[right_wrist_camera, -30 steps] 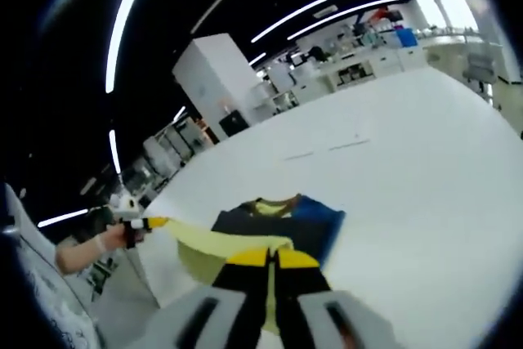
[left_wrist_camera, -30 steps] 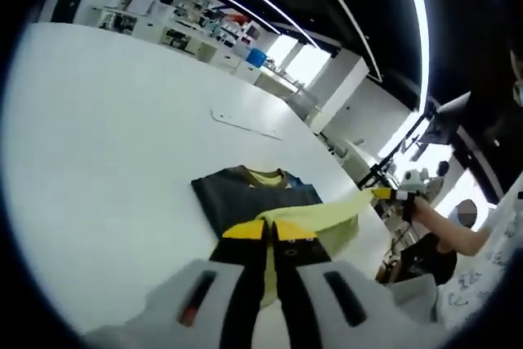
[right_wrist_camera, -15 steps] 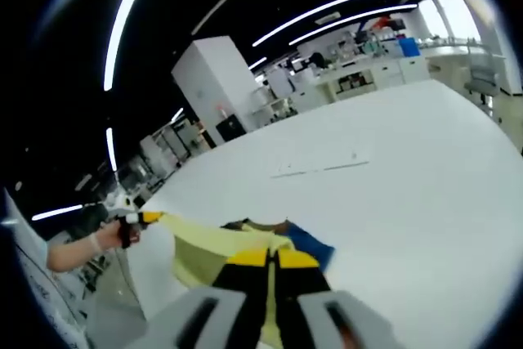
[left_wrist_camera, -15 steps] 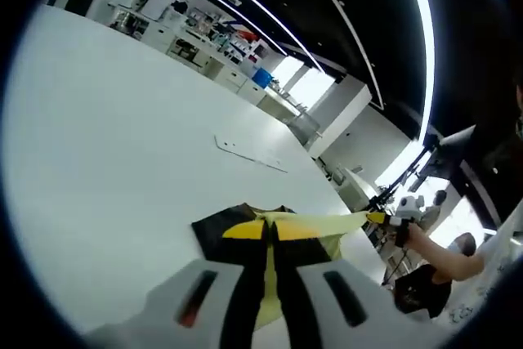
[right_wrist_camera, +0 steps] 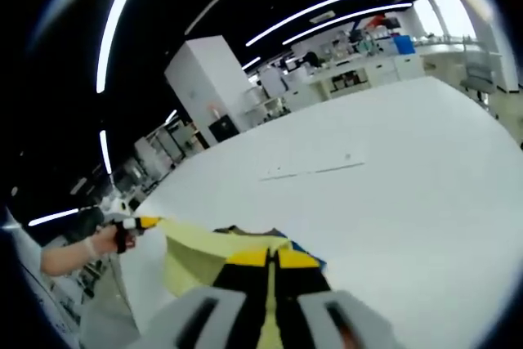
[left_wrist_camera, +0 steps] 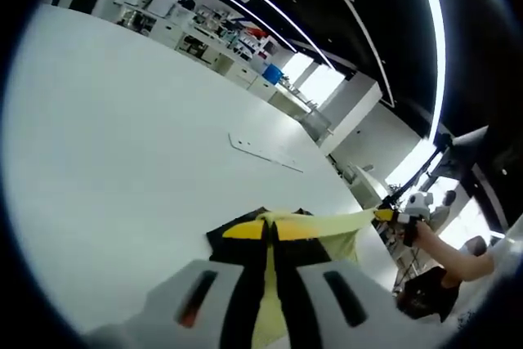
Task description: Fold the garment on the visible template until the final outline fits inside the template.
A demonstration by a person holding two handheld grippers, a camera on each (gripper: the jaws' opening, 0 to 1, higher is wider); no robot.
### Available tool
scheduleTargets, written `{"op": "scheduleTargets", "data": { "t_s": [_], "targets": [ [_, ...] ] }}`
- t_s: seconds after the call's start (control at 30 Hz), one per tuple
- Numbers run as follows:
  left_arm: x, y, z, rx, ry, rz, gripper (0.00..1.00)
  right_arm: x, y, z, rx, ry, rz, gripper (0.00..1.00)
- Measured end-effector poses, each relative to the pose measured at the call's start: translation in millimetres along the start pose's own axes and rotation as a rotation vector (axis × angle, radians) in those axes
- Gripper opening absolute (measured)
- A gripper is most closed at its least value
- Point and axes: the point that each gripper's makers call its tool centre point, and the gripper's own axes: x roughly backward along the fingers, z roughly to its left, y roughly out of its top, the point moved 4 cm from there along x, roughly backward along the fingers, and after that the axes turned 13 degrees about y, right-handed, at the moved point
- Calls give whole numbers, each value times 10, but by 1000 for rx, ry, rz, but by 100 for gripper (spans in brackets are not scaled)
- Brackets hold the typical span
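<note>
A dark and blue garment with a yellow-green lining lies on the white table [left_wrist_camera: 122, 136]. Its yellow-green edge [left_wrist_camera: 337, 233] is lifted and stretched taut between the two grippers. My left gripper [left_wrist_camera: 268, 230] is shut on one end of that edge, with a sliver of dark cloth [left_wrist_camera: 222, 235] showing beside its jaws. My right gripper [right_wrist_camera: 272, 257] is shut on the other end, above the yellow-green cloth [right_wrist_camera: 200, 252] and a blue corner [right_wrist_camera: 309, 257]. Each view also catches the other gripper far off: the right gripper [left_wrist_camera: 391, 217] and the left gripper [right_wrist_camera: 135, 223], both in a person's hands.
A thin pale outline [left_wrist_camera: 265, 151] is marked on the table beyond the garment; the right gripper view shows the same outline [right_wrist_camera: 315, 171]. Benches and shelves [left_wrist_camera: 204, 26] line the far wall. The table's edge [right_wrist_camera: 131, 284] runs close to the person.
The lifted yellow-green edge has been carried forward over the dark body of the garment, so less dark and blue cloth shows. Both views have tilted up toward the far table.
</note>
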Motion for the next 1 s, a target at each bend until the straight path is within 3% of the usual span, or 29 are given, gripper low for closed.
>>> {"op": "scheduleTargets", "data": {
  "t_s": [0.43,0.6,1.0],
  "targets": [
    [-318,-140,240,5,77,40,0,-253,-223,-326,-20,-54,66,0],
    [-324,-329,206,22,110,66,0,-356,-332,-404,-55,-60,79,0],
    [-401,-429,293,-1,140,105,0,-425,-504,-510,-83,-77,120,0]
  ]
}}
